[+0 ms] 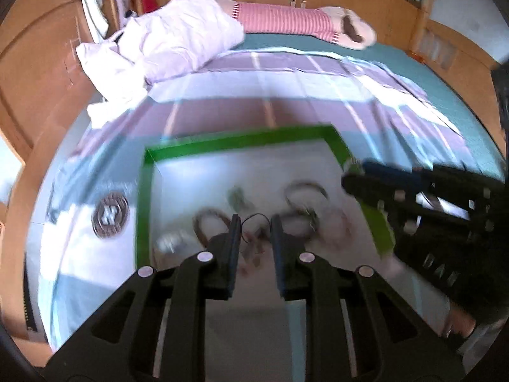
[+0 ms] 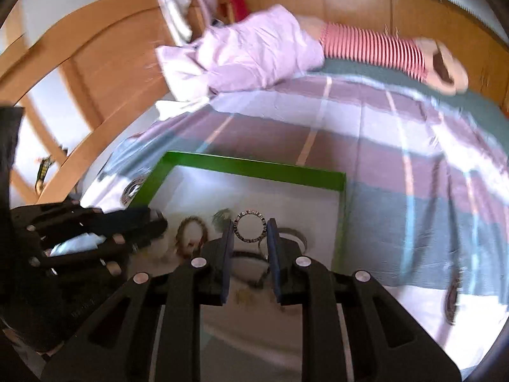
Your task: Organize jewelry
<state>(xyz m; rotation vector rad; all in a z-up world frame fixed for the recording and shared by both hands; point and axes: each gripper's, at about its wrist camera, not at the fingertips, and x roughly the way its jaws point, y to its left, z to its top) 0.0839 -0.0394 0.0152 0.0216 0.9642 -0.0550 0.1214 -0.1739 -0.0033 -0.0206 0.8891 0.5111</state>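
Note:
A white tray with a green rim (image 1: 241,141) (image 2: 254,167) lies on the bed and holds several pieces of jewelry. In the left wrist view my left gripper (image 1: 256,222) is shut on a thin dark wire loop (image 1: 254,217), lifted above the tray, with blurred reddish bits below it. My right gripper (image 2: 249,227) is shut on a dark studded ring (image 2: 238,233) held upright over the tray. A brown beaded bracelet (image 1: 203,222) (image 2: 192,235) and a grey hoop (image 1: 305,189) rest on the tray. Each gripper shows in the other's view: the right (image 1: 350,172), the left (image 2: 159,219).
A checked purple and blue bed cover (image 1: 286,73) lies under the tray, with a round patterned disc (image 1: 109,215) left of it. A pink pillow (image 1: 178,41) and a striped cushion (image 1: 283,22) sit at the far side. A wooden headboard (image 1: 35,63) curves along the left.

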